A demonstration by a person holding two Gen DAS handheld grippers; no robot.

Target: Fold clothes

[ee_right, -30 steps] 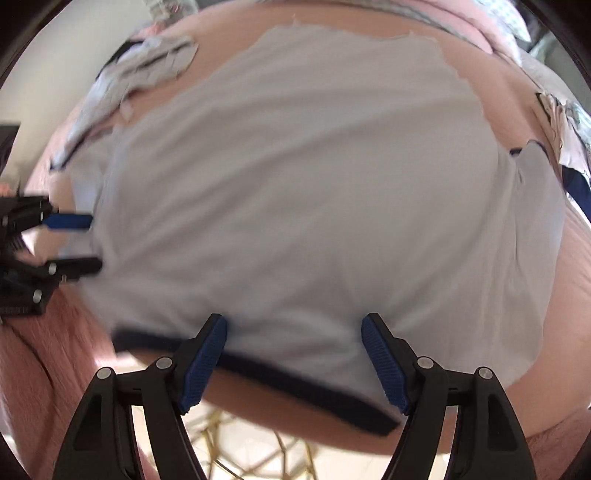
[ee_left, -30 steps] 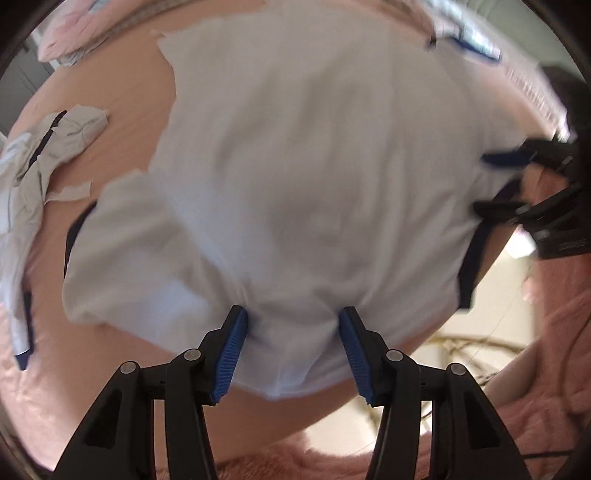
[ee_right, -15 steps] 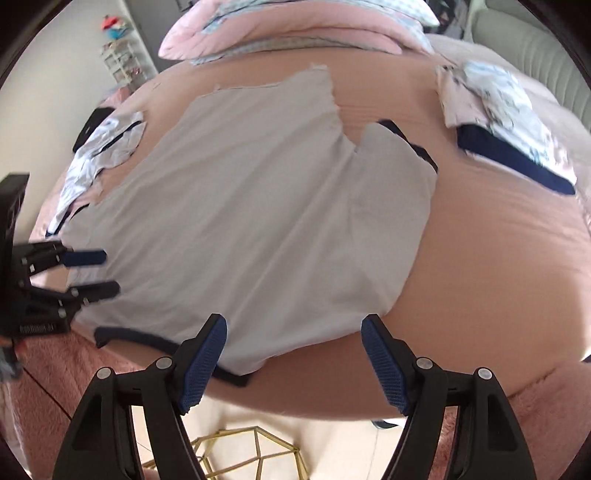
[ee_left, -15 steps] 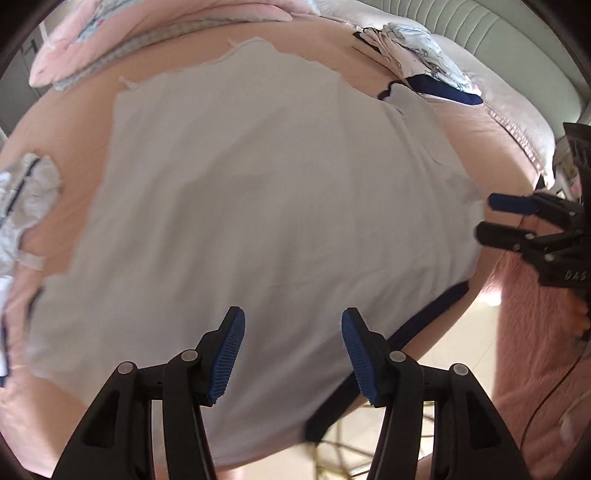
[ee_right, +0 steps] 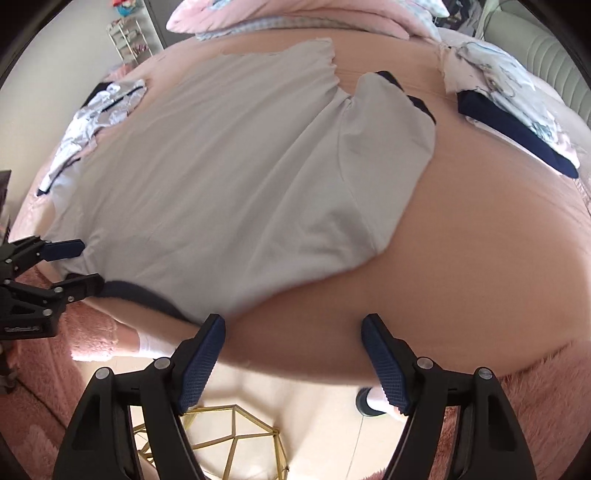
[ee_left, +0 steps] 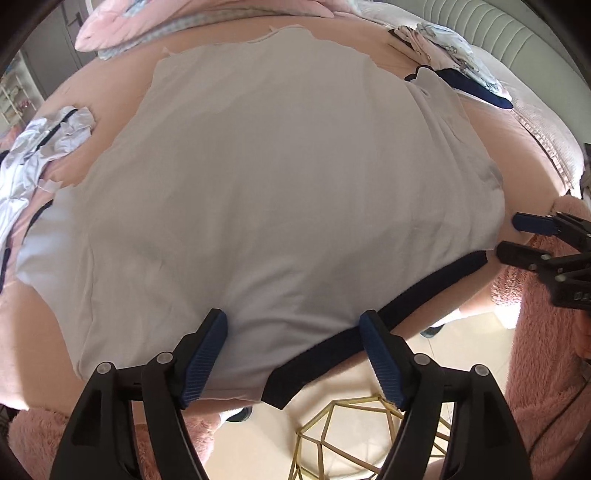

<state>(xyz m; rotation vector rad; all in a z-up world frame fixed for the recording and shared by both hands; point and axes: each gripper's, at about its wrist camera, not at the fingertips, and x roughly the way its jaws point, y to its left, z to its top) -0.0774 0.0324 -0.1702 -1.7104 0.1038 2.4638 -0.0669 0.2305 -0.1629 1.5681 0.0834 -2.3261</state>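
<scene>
1. The white shirt (ee_left: 280, 177) lies spread flat on the pink bed (ee_right: 480, 229), body smoothed out, with its dark navy hem band (ee_left: 373, 328) at the near edge of the mattress. Part of the hem hangs slightly over the bed edge.
2. Left gripper (ee_left: 293, 354): jaws wide apart, nothing between them. The blue pads sit just above the near hem of the shirt; whether they touch the cloth cannot be told. The hem band passes between and under the two fingers in the left wrist view.
3. Right gripper (ee_right: 293, 354): jaws wide apart, empty. It hangs over the bare bed edge, just to the right of the shirt's near corner. The left finger pad (ee_right: 203, 354) is near the hem corner but appears clear of it.
4. In the left wrist view the right gripper also shows at the right margin, beside the shirt's hem end, fingers apart. In the right wrist view the left gripper shows at the left margin by the opposite hem end, fingers also apart.
5. One sleeve (ee_right: 391, 122) with a navy cuff lies out to the shirt's right side, flat on the bed.
6. A crumpled white garment (ee_left: 40, 155) lies on the bed to the left of the shirt, apart from it.
7. A patterned garment with navy trim (ee_right: 517, 110) lies to the far right, well apart from the shirt.
8. Pink pillows (ee_right: 295, 14) at the head of the bed.
9. Gold wire frame (ee_left: 369, 435) on the pale floor below the grippers; pink fluffy rug (ee_left: 546, 369) beside it.
</scene>
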